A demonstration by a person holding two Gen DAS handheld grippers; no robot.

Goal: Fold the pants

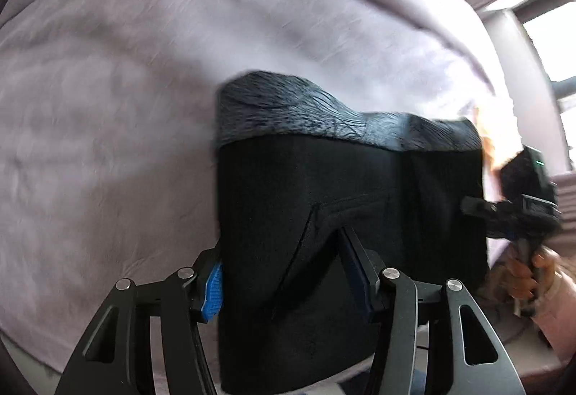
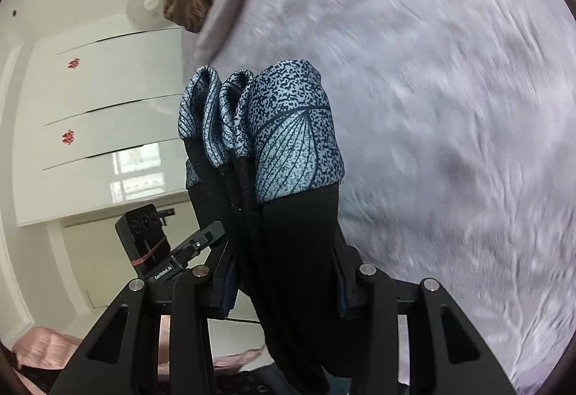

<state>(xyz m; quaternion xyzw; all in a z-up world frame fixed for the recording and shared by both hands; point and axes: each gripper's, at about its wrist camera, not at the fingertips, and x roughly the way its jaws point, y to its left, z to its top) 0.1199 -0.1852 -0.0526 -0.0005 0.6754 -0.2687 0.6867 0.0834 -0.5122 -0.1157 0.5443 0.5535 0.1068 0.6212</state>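
The pants [image 1: 324, 200] are black with a blue-grey patterned waistband [image 1: 306, 114] and are held up in the air in front of the person's lilac sweater. My left gripper [image 1: 284, 269] is shut on the pants just below the waistband. My right gripper [image 2: 288, 272] is shut on the other side of the pants [image 2: 288, 215], where the waistband [image 2: 288, 128] bunches in several folds. The right gripper also shows at the right of the left wrist view [image 1: 511, 211], and the left gripper at the left of the right wrist view [image 2: 187, 247].
The person's lilac sweater [image 1: 144, 89] fills the background close behind the pants. White cabinet doors [image 2: 108, 128] with red marks are at the left. Pink fabric [image 2: 43, 348] lies low at the left. A window [image 1: 554, 35] is at the far right.
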